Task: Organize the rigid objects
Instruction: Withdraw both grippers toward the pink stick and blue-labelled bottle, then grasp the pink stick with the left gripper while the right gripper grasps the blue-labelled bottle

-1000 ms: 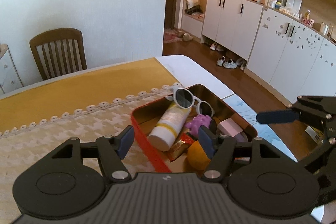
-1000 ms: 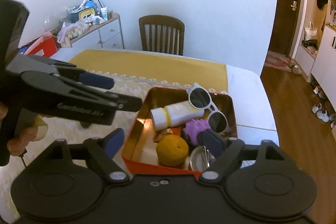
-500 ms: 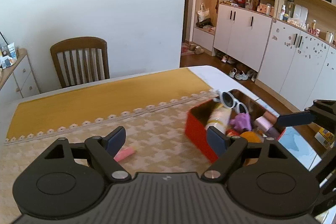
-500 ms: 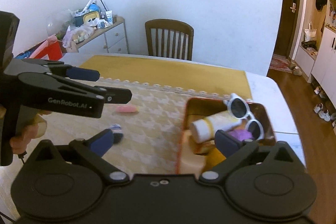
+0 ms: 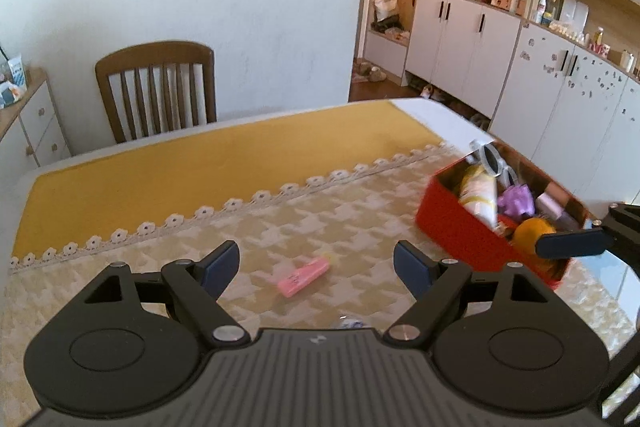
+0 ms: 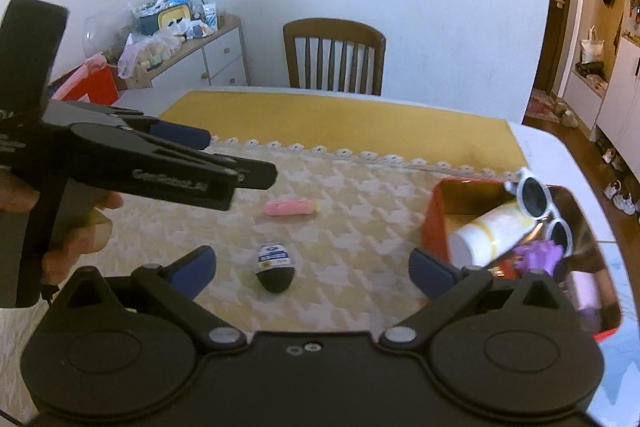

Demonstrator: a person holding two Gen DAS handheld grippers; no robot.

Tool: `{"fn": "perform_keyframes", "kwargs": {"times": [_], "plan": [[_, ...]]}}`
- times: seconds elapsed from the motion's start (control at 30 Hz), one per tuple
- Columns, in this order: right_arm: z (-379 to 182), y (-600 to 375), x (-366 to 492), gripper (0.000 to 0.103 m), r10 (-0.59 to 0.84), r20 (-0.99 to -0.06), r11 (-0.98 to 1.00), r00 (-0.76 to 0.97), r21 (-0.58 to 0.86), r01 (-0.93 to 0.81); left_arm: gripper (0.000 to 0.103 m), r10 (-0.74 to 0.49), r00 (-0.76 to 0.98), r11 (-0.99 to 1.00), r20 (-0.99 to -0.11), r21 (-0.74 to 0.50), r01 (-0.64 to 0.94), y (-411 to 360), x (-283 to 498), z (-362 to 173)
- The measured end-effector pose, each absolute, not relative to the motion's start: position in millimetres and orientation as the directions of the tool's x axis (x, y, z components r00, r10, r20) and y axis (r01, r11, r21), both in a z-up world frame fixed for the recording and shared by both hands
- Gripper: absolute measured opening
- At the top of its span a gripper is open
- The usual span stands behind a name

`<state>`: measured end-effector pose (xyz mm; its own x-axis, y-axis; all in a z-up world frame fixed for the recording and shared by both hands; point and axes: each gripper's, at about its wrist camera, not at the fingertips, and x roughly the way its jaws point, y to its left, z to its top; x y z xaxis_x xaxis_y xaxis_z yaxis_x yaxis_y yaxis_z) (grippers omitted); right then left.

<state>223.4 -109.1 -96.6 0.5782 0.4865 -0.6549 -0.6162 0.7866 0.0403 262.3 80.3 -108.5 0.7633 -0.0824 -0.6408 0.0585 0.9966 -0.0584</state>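
Lying on woven cloth [image 6: 360,267]: pink tube [image 6: 291,207], glossy dark egg [image 6: 275,269]; left gripper [image 5: 316,265], right gripper [image 6: 310,269] both wide, empty.

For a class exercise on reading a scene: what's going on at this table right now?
A person holds two tools over a patterned tablecloth, both open and empty. The left tool points toward a pink tube; the right tool frames a dark egg-shaped item. These two lie loose. The red tin already holds white sunglasses, a white bottle and more.
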Motion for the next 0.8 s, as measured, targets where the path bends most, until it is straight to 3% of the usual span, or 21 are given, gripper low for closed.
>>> {"fn": "perform_keyframes", "kwargs": {"times": [0.5, 0.8], "plan": [[-141, -53, 235, 0.095, 0.425, -0.74, 0.761, 0.521, -0.019, -0.648, 0.084, -0.149, 0.711, 0.988, -0.687, -0.079, 0.131, 100, 298, -167], [-159, -34, 243, 0.074, 0.412, -0.766, 0.722, 0.493, -0.055, -0.69, 0.084, -0.154, 0.711, 0.984, -0.686, -0.042, 0.173, 95, 317, -188]]}}
